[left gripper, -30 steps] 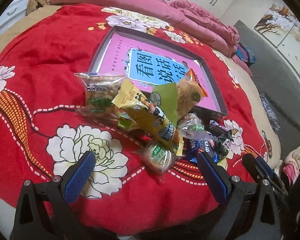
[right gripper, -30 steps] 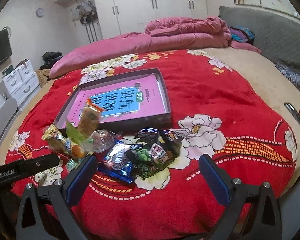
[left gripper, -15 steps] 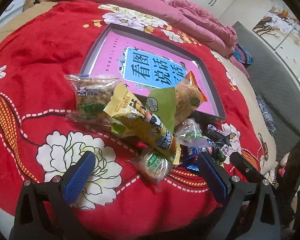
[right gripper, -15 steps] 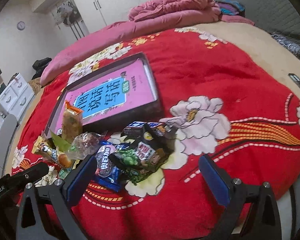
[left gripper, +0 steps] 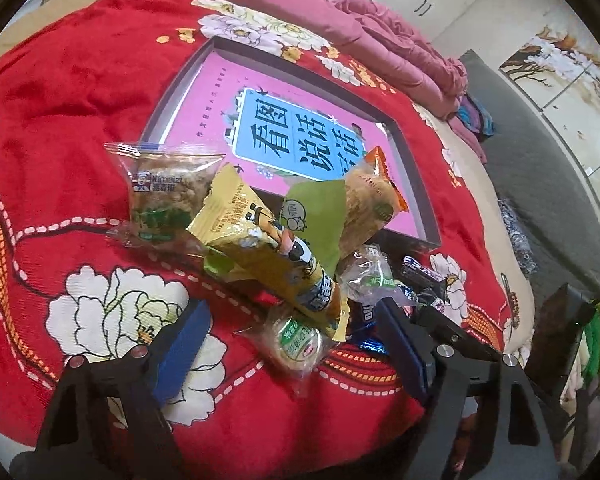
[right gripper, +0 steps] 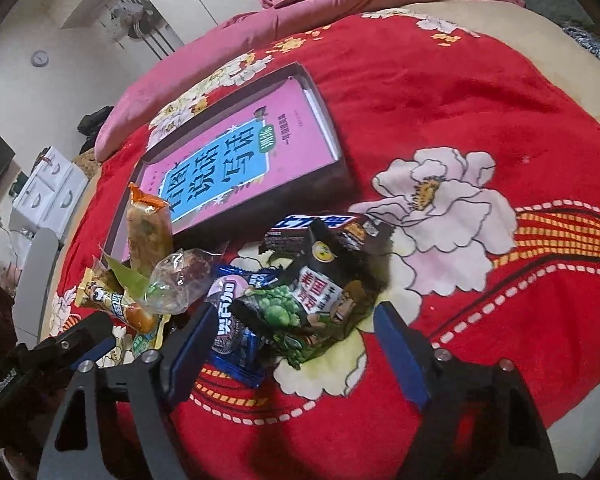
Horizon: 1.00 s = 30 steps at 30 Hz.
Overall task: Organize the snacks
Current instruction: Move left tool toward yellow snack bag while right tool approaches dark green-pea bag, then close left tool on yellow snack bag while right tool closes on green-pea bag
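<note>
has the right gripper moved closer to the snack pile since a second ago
Yes. The right gripper has come down toward the pile: its jaws, which have just been closing, now flank the green pea packet, previously well beyond them.

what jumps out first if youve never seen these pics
A heap of snack packets lies on a red flowered blanket, just in front of a shallow box that holds a pink book. Both grippers point down at the heap: the left gripper frames a round green-labelled cake, and the right gripper frames a dark pea packet; their jaws have just been closing, but neither grips yet.
</note>
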{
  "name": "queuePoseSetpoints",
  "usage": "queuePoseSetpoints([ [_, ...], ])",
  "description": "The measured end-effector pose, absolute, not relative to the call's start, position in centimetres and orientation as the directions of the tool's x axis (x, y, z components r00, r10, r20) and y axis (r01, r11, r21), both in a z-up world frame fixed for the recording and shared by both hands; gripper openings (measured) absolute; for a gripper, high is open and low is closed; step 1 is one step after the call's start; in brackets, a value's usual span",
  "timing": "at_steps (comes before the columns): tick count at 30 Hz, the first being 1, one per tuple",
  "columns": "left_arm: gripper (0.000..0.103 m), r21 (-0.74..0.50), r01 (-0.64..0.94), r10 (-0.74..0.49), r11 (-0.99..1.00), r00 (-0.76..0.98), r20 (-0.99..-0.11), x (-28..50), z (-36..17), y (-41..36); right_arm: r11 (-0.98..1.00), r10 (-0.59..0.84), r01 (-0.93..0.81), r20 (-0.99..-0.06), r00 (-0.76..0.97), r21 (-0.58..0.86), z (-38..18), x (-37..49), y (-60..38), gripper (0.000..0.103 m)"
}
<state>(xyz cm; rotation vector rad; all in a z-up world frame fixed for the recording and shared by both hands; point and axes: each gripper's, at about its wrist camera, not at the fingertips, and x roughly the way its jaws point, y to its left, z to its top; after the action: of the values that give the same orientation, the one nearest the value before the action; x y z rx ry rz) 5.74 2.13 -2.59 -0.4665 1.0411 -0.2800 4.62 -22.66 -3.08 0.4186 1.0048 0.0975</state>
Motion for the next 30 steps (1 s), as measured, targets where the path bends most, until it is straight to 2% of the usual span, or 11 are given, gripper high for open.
queuePoseSetpoints([
  [9,0.068,-0.499,0.018,-0.445,0.866,0.483,-0.754,6.5,-2.7,1.6,0.884,0.319,0.117,-0.768,0.556,0.452,-3.7,5.9,-23.4,0.066],
  [18,0.045,-0.546,-0.027,-0.467,0.837,0.484,-0.74,7.3,-3.4,2.7,0.877,0.336,0.1,-0.749,0.572,0.47,-3.7,6.4,-23.4,0.06],
  [22,0.042,-0.559,-0.026,-0.481,0.829,0.477,-0.736,7.7,-3.6,2.6,0.889,0.326,0.084,-0.749,0.577,0.451,-3.6,6.3,-23.1,0.059],
  [25,0.033,-0.577,-0.015,-0.505,0.817,0.466,-0.727,7.9,-3.8,2.4,0.891,0.329,0.067,-0.742,0.583,0.448,-3.3,6.1,-23.0,0.058],
  [30,0.028,-0.584,0.014,-0.523,0.812,0.462,-0.716,7.7,-3.6,2.1,0.896,0.331,0.048,-0.735,0.591,0.442,-3.1,5.7,-22.8,0.058],
])
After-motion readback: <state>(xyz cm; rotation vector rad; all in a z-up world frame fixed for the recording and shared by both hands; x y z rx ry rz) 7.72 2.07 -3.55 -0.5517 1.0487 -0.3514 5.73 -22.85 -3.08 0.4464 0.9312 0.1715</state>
